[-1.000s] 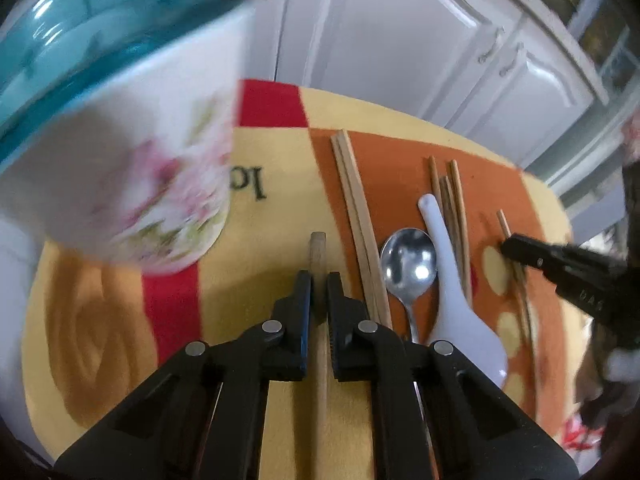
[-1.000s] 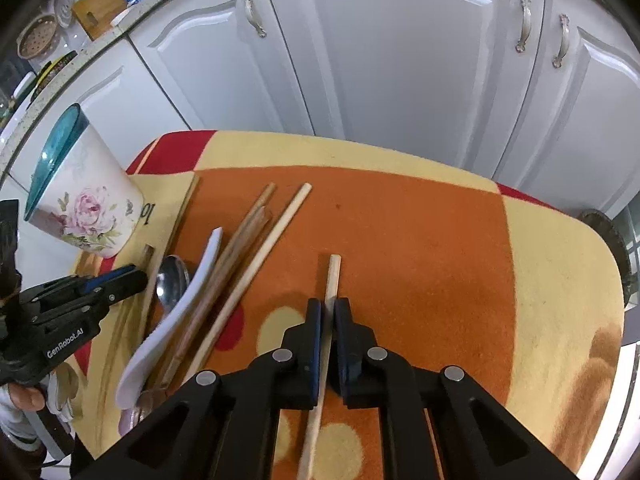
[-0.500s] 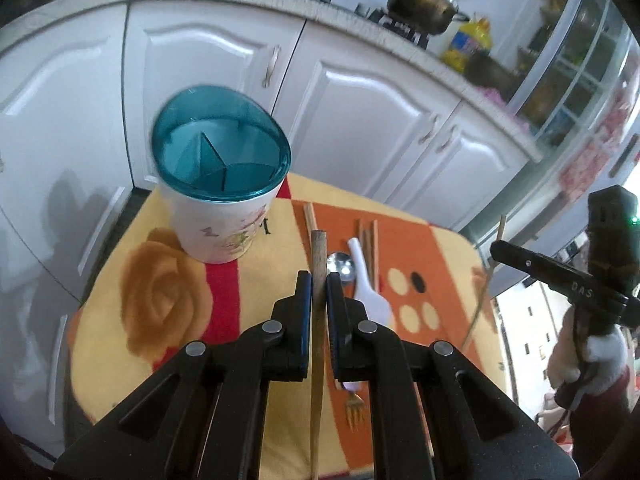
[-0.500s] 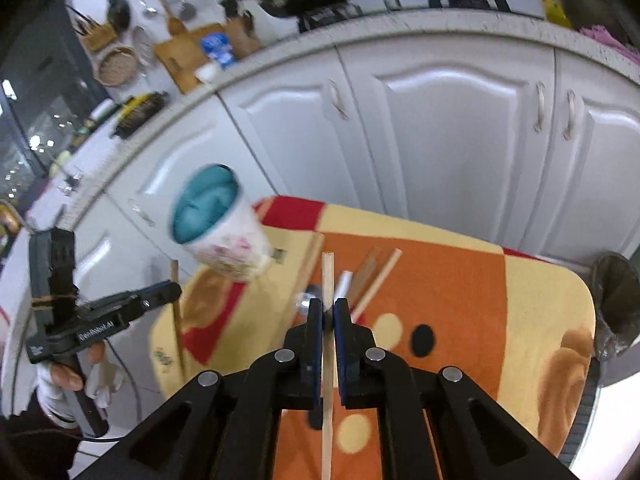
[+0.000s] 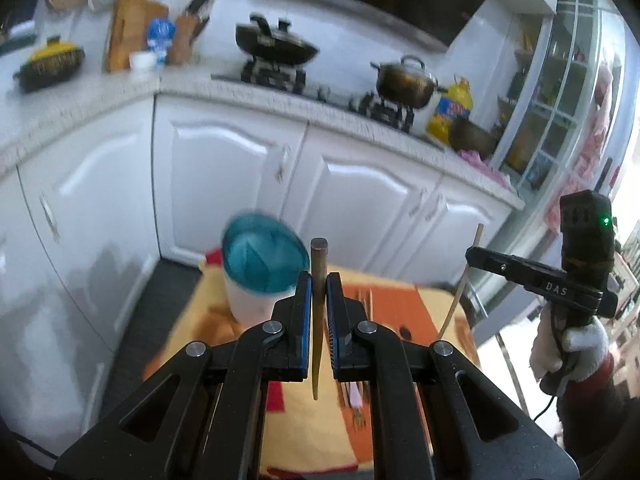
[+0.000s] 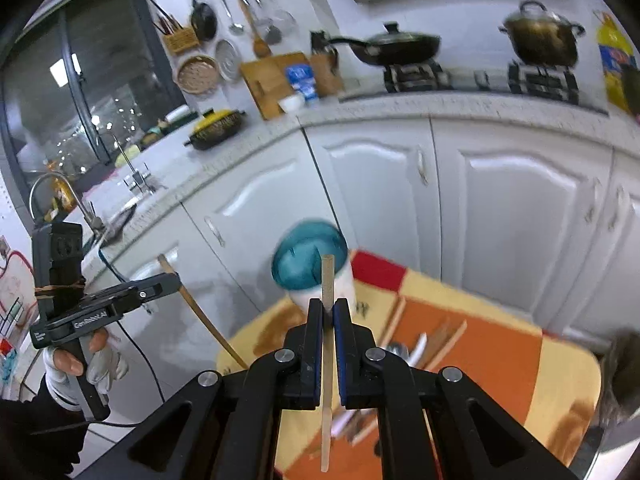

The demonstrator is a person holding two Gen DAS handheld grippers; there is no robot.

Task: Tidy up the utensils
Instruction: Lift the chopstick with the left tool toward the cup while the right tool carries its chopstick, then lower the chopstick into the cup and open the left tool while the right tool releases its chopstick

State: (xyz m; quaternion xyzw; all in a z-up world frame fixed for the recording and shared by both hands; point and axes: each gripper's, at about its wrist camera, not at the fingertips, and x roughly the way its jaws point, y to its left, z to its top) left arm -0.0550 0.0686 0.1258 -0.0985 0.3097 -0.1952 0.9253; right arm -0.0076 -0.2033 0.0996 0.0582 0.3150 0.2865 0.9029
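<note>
Both grippers have risen well clear of the table since the earlier frames, each carrying one chopstick, so the pickup looks done and dropping them in the holder is what remains. Left wrist view: the left gripper [image 5: 319,296] is clamped on a dark chopstick [image 5: 319,276], high above the cloth [image 5: 224,344]; the holder [image 5: 262,272] below looks empty, though blurred. Right wrist view: the right gripper [image 6: 328,316] is clamped on a pale chopstick [image 6: 327,344], its top lined up before the holder's teal mouth; spoons [image 6: 408,350] and other chopsticks lie on the cloth
</note>
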